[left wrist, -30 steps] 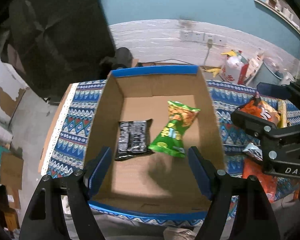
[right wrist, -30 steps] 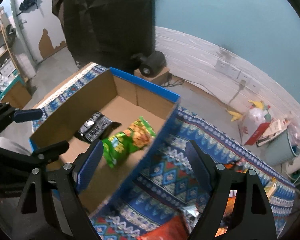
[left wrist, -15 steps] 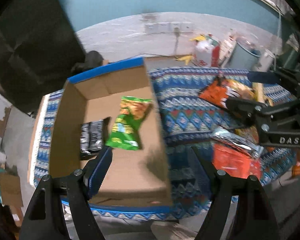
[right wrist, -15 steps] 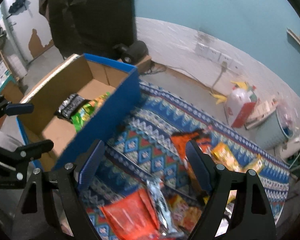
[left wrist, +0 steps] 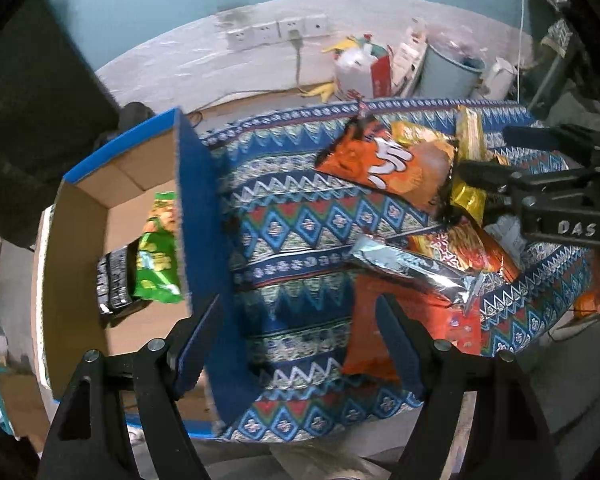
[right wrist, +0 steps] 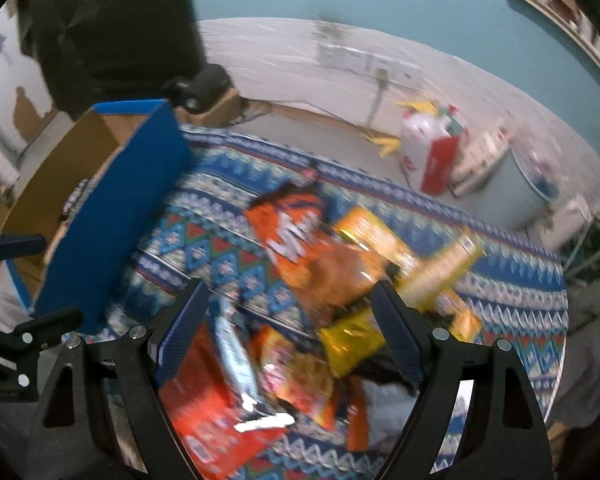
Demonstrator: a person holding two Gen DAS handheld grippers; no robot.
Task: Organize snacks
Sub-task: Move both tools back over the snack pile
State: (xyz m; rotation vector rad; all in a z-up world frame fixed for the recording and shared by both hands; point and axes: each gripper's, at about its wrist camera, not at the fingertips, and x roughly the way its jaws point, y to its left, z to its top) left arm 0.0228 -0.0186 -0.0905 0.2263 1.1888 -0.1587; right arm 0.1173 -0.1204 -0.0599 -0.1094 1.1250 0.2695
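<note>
Two tools hang released over the snack heap, nothing between either pair of jaws: the left tool (left wrist: 298, 334) above patterned cloth (left wrist: 292, 240) beside the red packet (left wrist: 412, 320), the right tool (right wrist: 288, 328) steeply nose-down over the pile. Best pick one loose top packet, probably the silver bar (left wrist: 416, 270). Farther off, the box (left wrist: 76, 240) already holds a green bag (left wrist: 158, 256).
</note>
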